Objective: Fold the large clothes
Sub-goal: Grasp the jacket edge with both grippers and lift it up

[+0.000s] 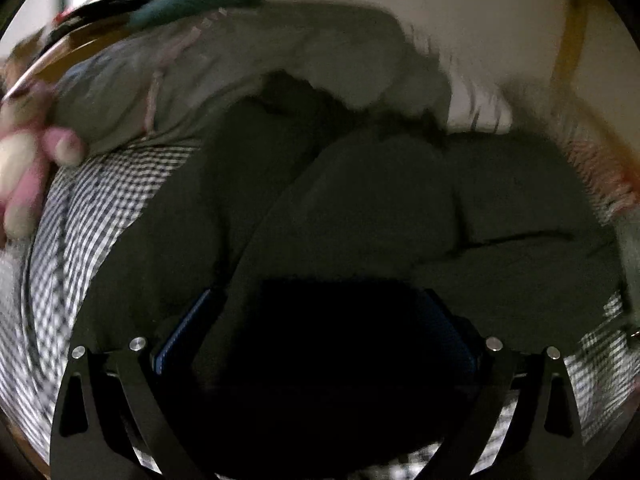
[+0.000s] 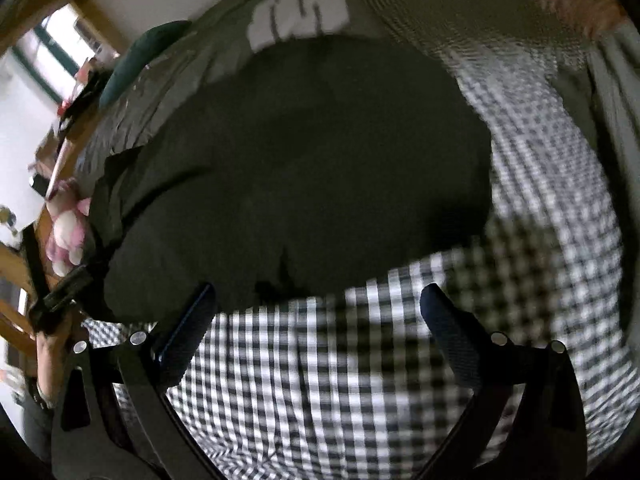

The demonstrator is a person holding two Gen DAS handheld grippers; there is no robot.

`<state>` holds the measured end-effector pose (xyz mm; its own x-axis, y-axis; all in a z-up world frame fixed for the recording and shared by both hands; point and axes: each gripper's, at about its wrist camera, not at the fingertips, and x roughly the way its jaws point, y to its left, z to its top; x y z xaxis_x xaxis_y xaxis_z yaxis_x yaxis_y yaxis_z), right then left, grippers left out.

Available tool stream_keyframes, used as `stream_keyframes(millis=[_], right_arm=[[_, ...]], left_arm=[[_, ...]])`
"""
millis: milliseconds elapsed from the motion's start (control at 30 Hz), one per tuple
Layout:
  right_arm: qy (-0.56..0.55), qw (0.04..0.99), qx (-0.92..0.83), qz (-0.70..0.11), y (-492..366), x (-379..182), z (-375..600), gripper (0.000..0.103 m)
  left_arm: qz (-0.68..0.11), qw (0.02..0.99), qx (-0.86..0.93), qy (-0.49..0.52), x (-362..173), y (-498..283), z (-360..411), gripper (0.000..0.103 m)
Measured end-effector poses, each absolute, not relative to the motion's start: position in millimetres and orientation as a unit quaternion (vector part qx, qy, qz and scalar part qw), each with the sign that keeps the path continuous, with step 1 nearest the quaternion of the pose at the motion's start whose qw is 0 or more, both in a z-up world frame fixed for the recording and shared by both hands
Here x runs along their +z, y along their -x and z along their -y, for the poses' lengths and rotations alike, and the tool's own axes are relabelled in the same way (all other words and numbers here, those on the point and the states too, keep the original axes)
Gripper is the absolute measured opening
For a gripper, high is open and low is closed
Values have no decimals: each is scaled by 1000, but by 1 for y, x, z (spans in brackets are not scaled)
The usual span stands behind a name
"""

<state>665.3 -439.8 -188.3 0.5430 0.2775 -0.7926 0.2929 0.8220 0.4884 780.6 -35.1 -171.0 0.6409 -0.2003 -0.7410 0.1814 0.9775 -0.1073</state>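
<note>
A large dark olive garment (image 1: 360,208) lies rumpled on a black-and-white checked bedsheet (image 1: 92,216). My left gripper (image 1: 316,320) stands wide open right over the garment, whose cloth lies between and over the blue finger pads (image 1: 180,328); the fingers do not pinch it. In the right wrist view the same garment (image 2: 304,168) spreads across the middle. My right gripper (image 2: 320,312) is open and empty above the checked sheet (image 2: 320,380), just short of the garment's near edge. The left gripper (image 2: 60,296) shows at the garment's left edge, in a hand.
A grey duvet (image 1: 248,64) and a teal cushion (image 1: 200,0) lie beyond the garment. A pink-and-white plush toy (image 1: 28,160) sits at the left bed edge. A striped pillow (image 2: 300,8) is at the head. A wooden bed frame (image 1: 572,20) borders the mattress.
</note>
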Motion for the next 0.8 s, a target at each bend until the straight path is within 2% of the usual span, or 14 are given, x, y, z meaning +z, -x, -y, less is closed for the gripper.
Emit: stream_keyframes(millis=[167,233,333,467,667,800], right_arm=[[-431,788,53,-436,-664,-218,444,100],[-473,771,68,-420,-668,-228,443,100],[-495,766,61,-406,-677,-234,441,100],[-500,763,66,-405,-687,-234,435,100],[-499,763,68,-405,-702,-236,435,100],[-511,760,72,-395,-693,-238,445,100]], left_arm=[[-384,879,-151,238,-167,-719,-17,98],[-413,815,-190,360,-193,-714,-31,98],[-441,752,-190,451,-231,-713,-36,98],[-435,710,-174,525,-262,-717,-37,98],[-386,701,-151,581,-262,-742,-47,98],[-410,688,-142,581,-268,-772,-42,98]])
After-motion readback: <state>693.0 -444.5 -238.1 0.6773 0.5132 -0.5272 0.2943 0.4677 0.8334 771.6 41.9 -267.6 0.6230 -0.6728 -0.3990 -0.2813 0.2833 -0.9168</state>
